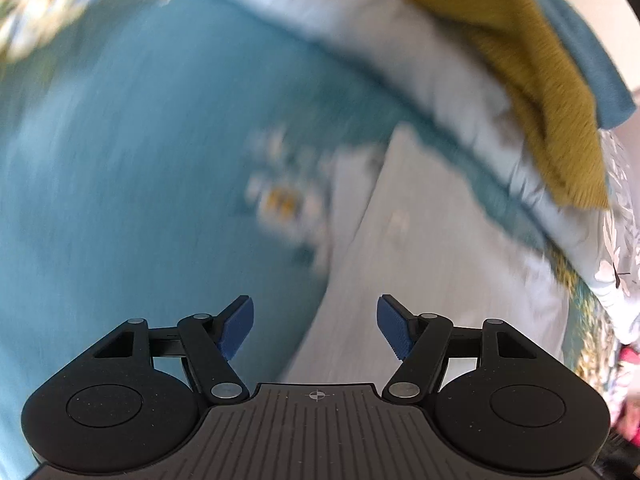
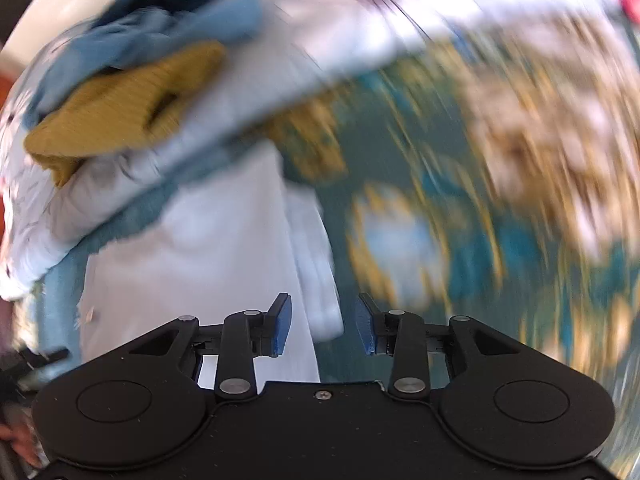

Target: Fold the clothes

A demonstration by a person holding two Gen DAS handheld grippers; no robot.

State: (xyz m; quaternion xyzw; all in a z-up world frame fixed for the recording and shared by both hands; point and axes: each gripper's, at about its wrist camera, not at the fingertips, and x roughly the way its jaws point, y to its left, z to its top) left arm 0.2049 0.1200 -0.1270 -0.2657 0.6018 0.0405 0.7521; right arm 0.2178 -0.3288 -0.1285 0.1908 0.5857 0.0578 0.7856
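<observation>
Left wrist view, from the left: teal bedspread [image 1: 120,160], badly blurred, with a smudge of floral print near the middle. Low in the centre, the left gripper [image 1: 316,320]: jaws spread wide, blue pads [image 1: 240,328] bare, nothing between them. Just right of that, a white garment [image 1: 420,240] spread flat on the bed, one long straight edge running up and away. Top right, a heap of unfolded clothes: pale blue fabric [image 1: 400,48] beneath a mustard knit [image 1: 540,100].

Right wrist view, from the left: the same mustard knit [image 2: 112,104] on the heap, blue cloth [image 2: 160,28] bunched above it. Below, the white garment [image 2: 200,260], with a doubled-over strip [image 2: 316,248] along its right edge. Directly behind that strip, the right gripper [image 2: 324,320]: jaws parted, gripping nothing, the strip's lower end lined up with the gap. Cannot tell whether the cloth touches either pad. Further right, floral bedspread [image 2: 440,160], smeared by blur.

Probably an early fold of the white garment, one side apparently turned in. Next, likely: closing on an edge or corner with each gripper, pinching all layers cleanly, then carrying the cloth across without dragging the part underneath.
</observation>
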